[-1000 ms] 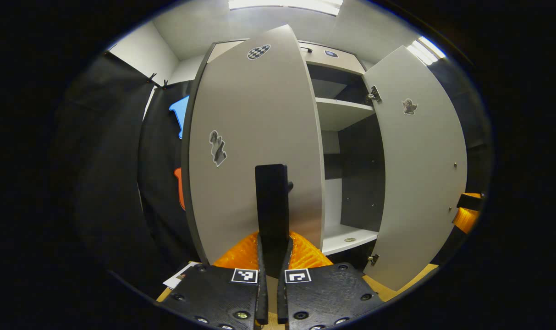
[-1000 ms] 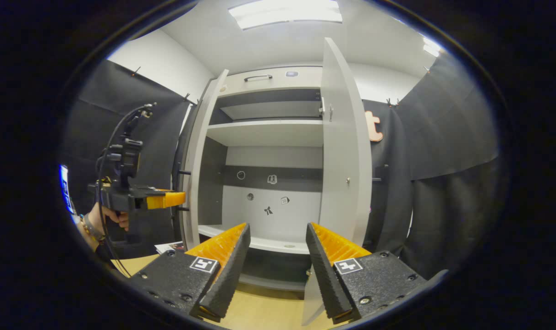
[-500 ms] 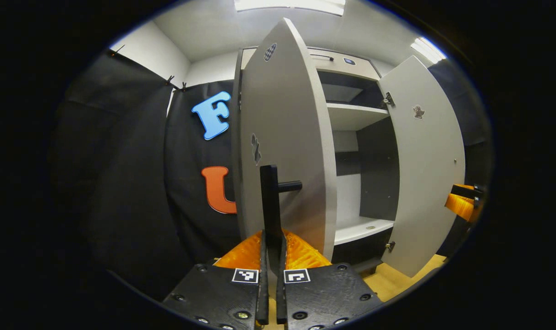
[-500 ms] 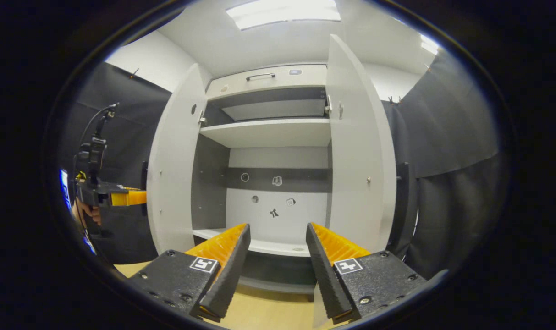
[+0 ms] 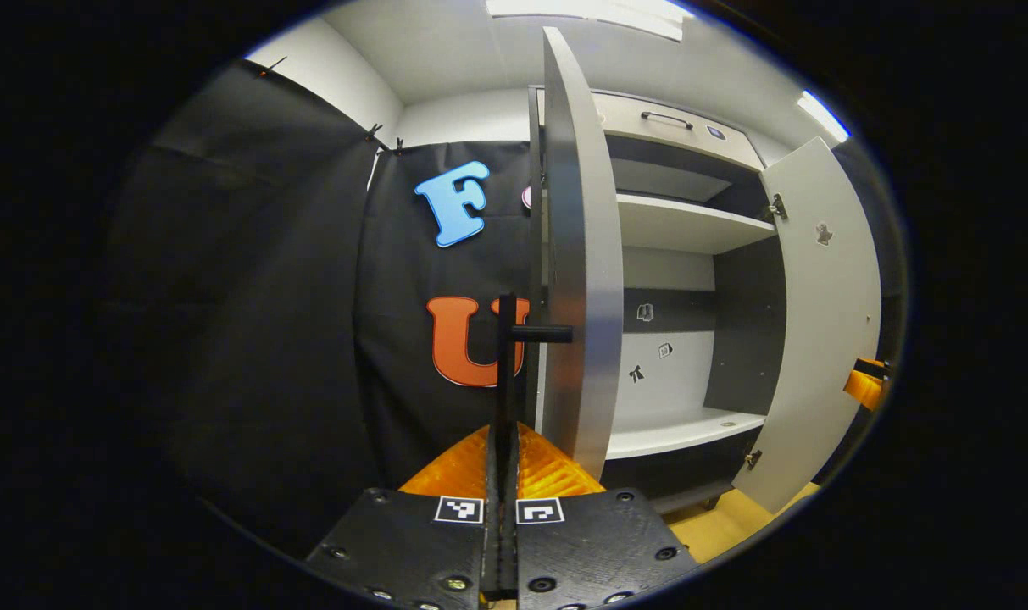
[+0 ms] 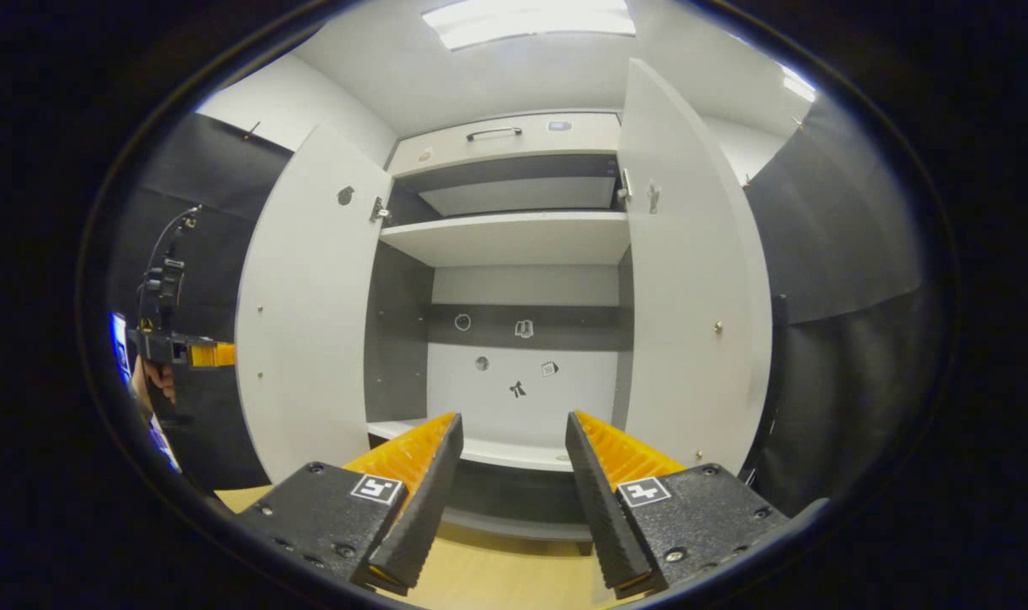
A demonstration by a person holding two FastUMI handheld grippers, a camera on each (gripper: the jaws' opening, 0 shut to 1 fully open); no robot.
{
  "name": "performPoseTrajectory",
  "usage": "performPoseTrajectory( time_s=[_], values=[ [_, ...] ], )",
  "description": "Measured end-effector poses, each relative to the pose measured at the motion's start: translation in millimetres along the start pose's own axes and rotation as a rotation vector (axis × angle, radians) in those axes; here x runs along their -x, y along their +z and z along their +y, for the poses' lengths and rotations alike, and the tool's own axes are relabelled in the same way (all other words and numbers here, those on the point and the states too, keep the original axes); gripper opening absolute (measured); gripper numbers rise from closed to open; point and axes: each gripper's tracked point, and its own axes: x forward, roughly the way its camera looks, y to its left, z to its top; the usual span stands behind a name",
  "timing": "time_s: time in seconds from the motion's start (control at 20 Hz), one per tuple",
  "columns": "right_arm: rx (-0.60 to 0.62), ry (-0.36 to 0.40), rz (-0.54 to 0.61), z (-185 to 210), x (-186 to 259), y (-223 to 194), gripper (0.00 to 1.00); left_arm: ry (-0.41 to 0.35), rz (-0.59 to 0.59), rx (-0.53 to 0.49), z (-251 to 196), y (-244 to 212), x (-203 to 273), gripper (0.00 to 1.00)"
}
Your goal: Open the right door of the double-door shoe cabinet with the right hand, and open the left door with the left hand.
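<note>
In the left gripper view we saw the left gripper (image 5: 503,449) clamped on the dark bar handle (image 5: 506,373) of the left door (image 5: 575,280), both fingers pressed flat against the handle's upright bar with no gap between them; the door stood nearly edge-on to us, swung well out from the shoe cabinet (image 5: 675,229), its handle standing off the face on a short stub; behind it hung the black cloth wall (image 5: 268,296).

Past the door's edge, that view gave us the cabinet's interior at a slant: a pale shelf (image 5: 683,222) above, a lower shelf (image 5: 691,428) below, small stickers on the back panel; the right door (image 5: 823,322) stood open at the far side, and just beyond its edge we caught a corner of the right gripper (image 5: 865,385).

The right gripper view faced the cabinet (image 6: 514,135) squarely; there the right gripper (image 6: 514,432) held nothing, its fingers spread wide with the lower shelf (image 6: 497,453) showing between them; both doors (image 6: 306,296) (image 6: 691,280) showed us their inner faces, flung out to either side. This view alone showed us the left gripper (image 6: 183,347) from outside, beyond the left door's outer edge, with a person's hand (image 6: 153,381) on its grip and a cable rising from it; it also showed the wooden floor (image 6: 497,576) before the cabinet.
</note>
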Motion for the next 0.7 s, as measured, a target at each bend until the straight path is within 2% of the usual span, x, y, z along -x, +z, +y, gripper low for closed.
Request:
performPoseTrajectory(
  time_s=[0.2, 0.35, 0.5, 0.55, 0.6, 0.65, 0.7],
  values=[
    [0.008, 0.007, 0.005, 8, -1, -2, 0.78, 0.003, 0.000, -0.013, 5, 0, 6, 0.01],
    [0.013, 0.002, 0.009, 4, 0, -3, 0.78, 0.012, -0.021, -0.030, 5, 8, 36, 0.01],
    [0.017, -0.020, 0.002, -2, -3, -1, 0.78, -0.090, -0.081, -0.070, -44, 30, 62, 0.00],
    [0.010, -0.025, 0.001, -3, -4, -1, 0.78, -0.141, -0.106, -0.079, -70, 37, 62, 0.12],
    [-0.003, -0.020, 0.007, -3, -6, -4, 0.78, -0.192, -0.123, -0.064, -95, 39, 58, 0.12],
    [-0.021, -0.011, 0.014, -1, -7, -6, 0.82, -0.246, -0.119, -0.035, -121, 34, 50, 0.00],
    [-0.032, 0.001, 0.015, 0, -5, -8, 0.78, -0.274, -0.116, 0.002, -141, 28, 41, 0.00]
  ],
)
